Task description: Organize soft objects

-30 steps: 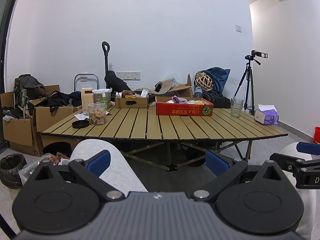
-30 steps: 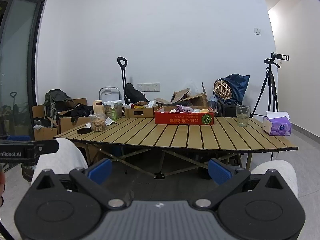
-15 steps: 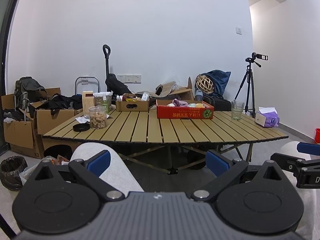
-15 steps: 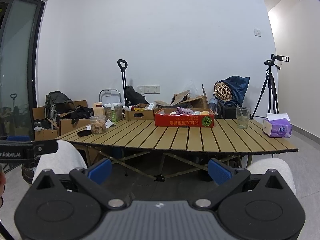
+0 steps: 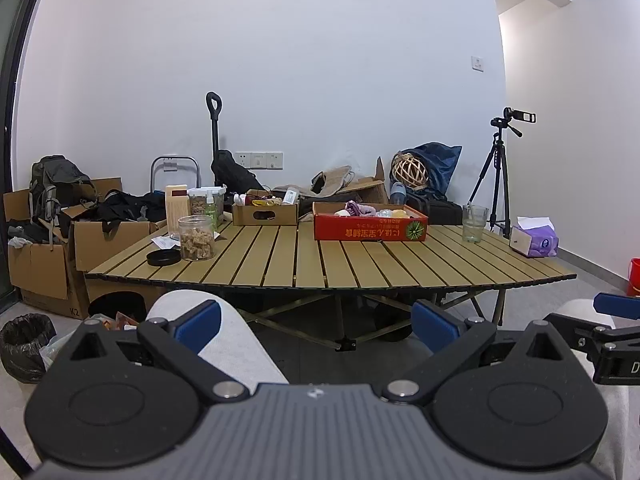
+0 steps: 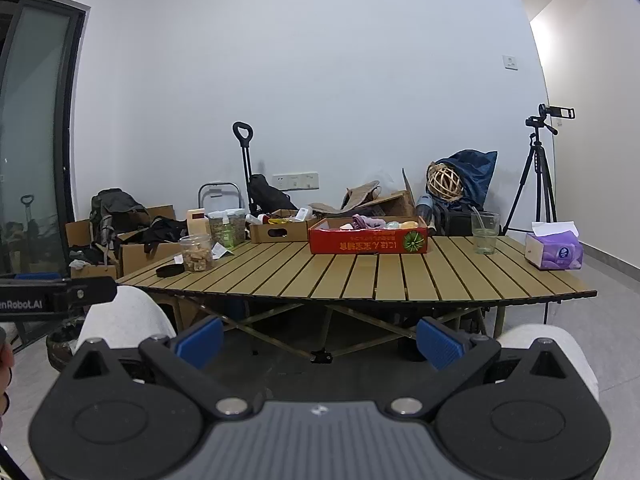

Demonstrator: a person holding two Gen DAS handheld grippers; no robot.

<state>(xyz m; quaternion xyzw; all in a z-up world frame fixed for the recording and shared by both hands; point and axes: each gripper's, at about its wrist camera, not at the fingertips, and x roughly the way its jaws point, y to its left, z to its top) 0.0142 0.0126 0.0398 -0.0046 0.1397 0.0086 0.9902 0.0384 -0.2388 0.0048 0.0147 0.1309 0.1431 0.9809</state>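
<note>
1. The left gripper sits low over the person's knees, short of the table, jaws wide apart and empty.
2. The right gripper sits beside it, likewise spread with nothing between the pads.
3. The soft things lie in the red box at the table's far side, well away from both grippers.
4. A jar stands near the left edge, a glass and a tissue box to the right.

I hold the left gripper and right gripper level, side by side, below the table edge and short of it. Both jaws stand wide apart, apparently gripping nothing.
</note>
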